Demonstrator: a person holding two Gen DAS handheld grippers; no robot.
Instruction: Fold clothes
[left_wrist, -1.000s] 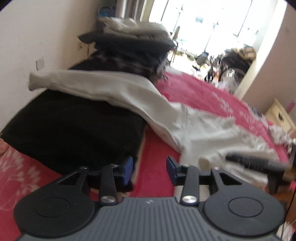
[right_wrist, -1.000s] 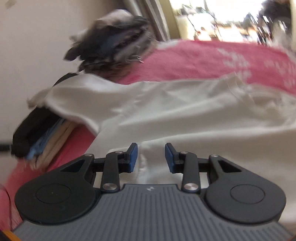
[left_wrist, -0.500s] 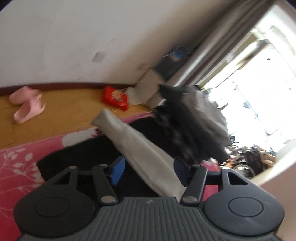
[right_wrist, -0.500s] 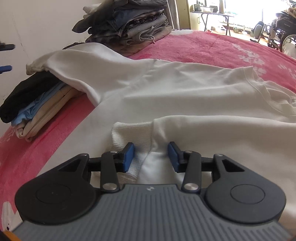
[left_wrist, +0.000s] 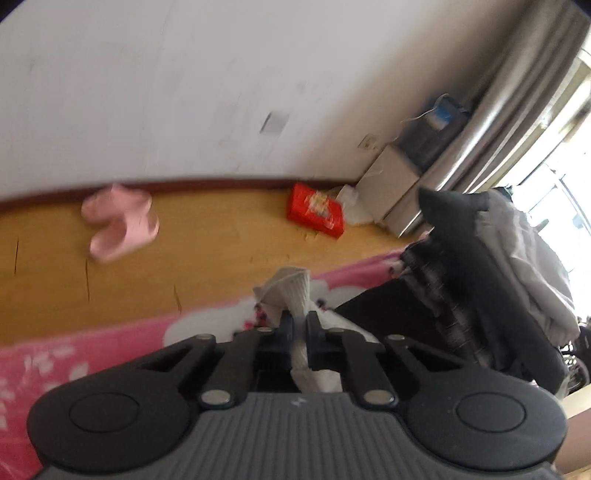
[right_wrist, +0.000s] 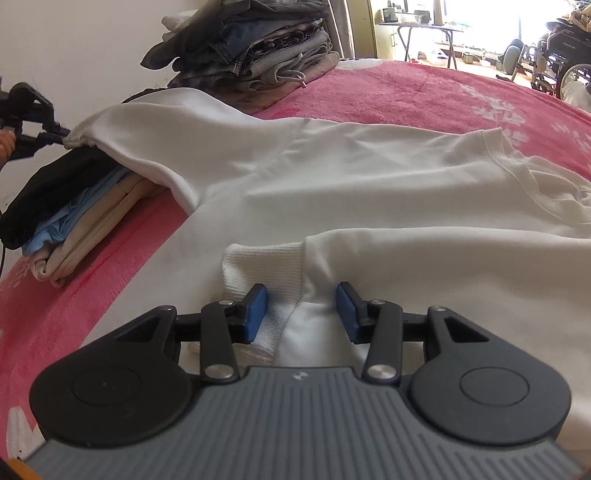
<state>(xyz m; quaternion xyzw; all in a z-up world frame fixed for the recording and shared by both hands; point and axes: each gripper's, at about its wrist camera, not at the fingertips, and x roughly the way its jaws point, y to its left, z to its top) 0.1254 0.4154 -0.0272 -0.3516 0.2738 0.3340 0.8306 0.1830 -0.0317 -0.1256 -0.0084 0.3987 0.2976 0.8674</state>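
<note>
Sweatshirt (right_wrist: 351, 173), white, no legible label: left claw (left_wrist: 296, 325) pinches its cuff (left_wrist: 295, 291), seemingly; right claw (right_wrist: 300, 314) gapes, empty.

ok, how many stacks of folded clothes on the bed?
2. A tall dark pile at the far end by the wall, and a low stack on the left edge, partly under the white sweatshirt sleeve. Others may be out of view.

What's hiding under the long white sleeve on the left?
Under the white sleeve sits a folded pile: black on top, then light blue and cream layers. Only their edges show; the sleeve covers the rest. The left gripper pinches its cuff.
</note>
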